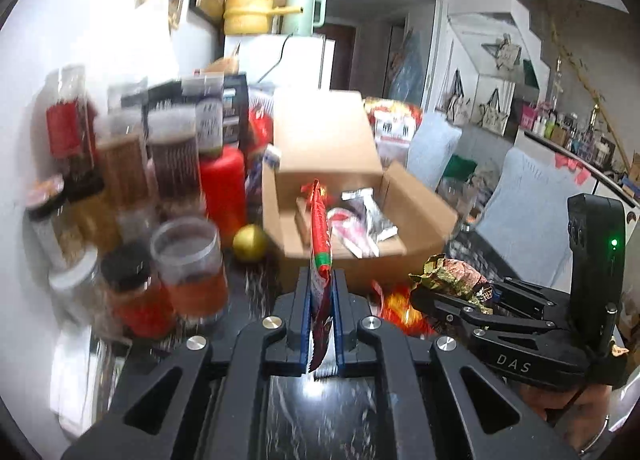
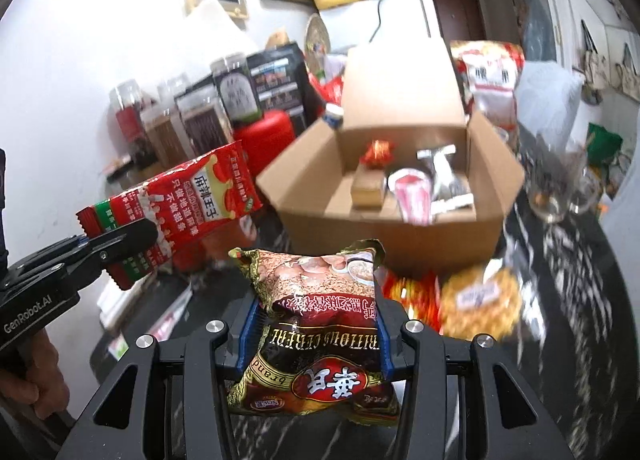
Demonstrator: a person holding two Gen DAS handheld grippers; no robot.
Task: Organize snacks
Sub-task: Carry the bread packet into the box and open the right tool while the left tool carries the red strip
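My left gripper (image 1: 322, 280) is shut on a flat red snack packet (image 1: 320, 236), held edge-on in front of the open cardboard box (image 1: 416, 212). In the right wrist view the packet (image 2: 192, 204) shows its printed face, with the left gripper (image 2: 132, 240) clamped on its lower end. My right gripper (image 2: 316, 312) is shut on a brown and gold cereal packet (image 2: 316, 300), held above the dark table short of the box (image 2: 384, 220). The cereal packet also shows in the left wrist view (image 1: 452, 276). The box holds several small wrapped snacks (image 2: 416, 188).
Jars and bottles (image 1: 160, 196) crowd the left of the table beside a red canister (image 1: 224, 188) and a gold ball (image 1: 250, 242). Loose snack packets (image 2: 476, 296) lie on the table before the box. Glass cups (image 2: 560, 200) stand at the right. Bags (image 2: 492, 76) stand behind the box.
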